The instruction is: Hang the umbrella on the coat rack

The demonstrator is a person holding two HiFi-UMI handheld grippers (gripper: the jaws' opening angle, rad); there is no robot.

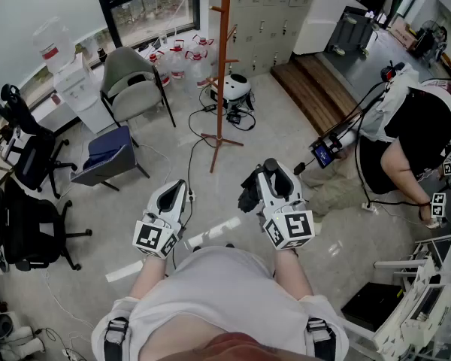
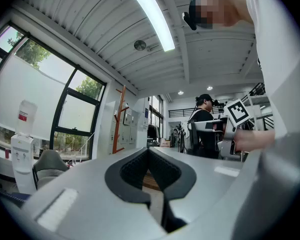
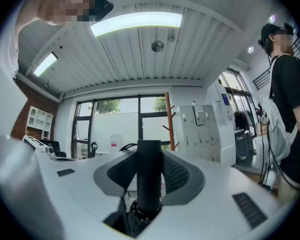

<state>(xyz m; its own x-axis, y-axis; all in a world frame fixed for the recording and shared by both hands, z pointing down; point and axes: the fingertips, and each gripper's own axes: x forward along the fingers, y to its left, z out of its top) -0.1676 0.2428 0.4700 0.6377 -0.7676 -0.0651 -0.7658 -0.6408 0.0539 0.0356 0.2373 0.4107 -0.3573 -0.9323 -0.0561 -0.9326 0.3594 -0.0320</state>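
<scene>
On the open floor (image 1: 286, 119) of a cluttered office, we stand well short of the coat rack (image 1: 222, 66) with the umbrella (image 3: 149, 184) in hand. It is folded and black, its stubby handle upright and clamped between the pads of the right tongs (image 3: 149, 156), the furled canopy bunched just below them. The left tongs (image 2: 149, 153) carry nothing; their pads meet at the tips, and they are held level beside the right pair. The rack, an orange-brown pole with bare pegs on a cross-shaped foot, rises ahead of us past a trailing cable (image 1: 195, 145), with a grey chair (image 1: 131, 81) to its left. As we judge it, only the pick-up is done: the umbrella is secured but nowhere near a peg. What is left is the approach across the floor, then raising the umbrella and hooking it on by a strap or loop — none shows clearly in these views — before letting go.
</scene>
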